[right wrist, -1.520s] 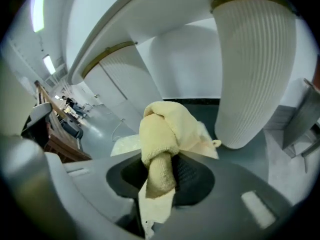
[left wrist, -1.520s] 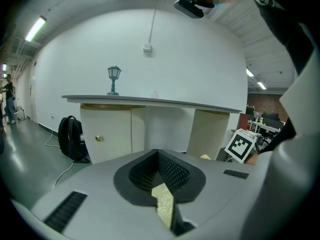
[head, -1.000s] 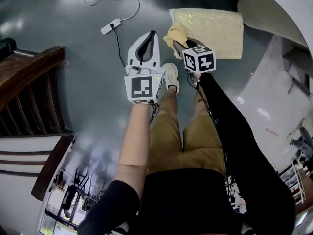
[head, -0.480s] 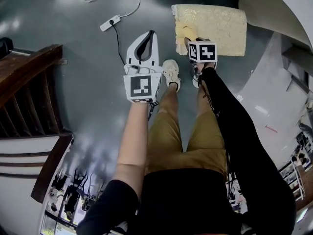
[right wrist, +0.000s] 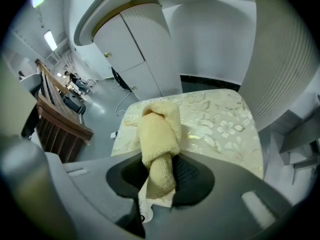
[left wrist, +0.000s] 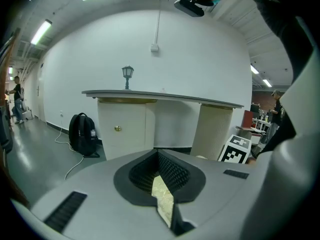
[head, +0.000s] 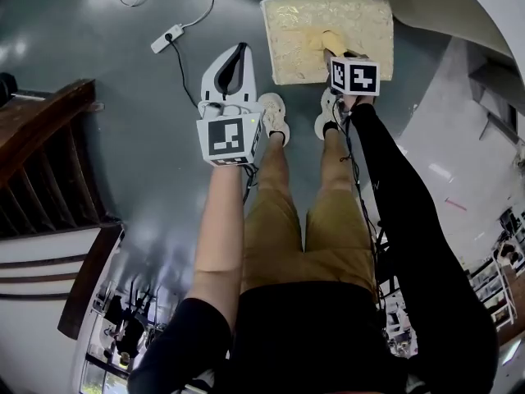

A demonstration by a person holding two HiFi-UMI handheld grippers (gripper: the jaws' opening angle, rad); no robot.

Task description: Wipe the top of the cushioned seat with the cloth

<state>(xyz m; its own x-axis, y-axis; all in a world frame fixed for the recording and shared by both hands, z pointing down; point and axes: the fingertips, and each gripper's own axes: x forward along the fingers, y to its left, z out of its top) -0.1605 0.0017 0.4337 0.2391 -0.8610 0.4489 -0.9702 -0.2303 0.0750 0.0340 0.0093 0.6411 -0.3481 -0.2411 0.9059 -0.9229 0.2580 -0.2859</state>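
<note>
Right gripper (head: 332,50), cloth (head: 323,39) in grip, farther onto cushioned seat (head: 287,23); left gripper (head: 239,52) closed, empty.

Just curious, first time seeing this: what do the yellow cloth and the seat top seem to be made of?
Cloth: likely terry towelling, matte and fuzzy, with a looped nap and soft rolled folds.
Seat: apparently a woven, brocade-like fabric with a slight sheen. Its pale floral pattern catches the light.
</note>
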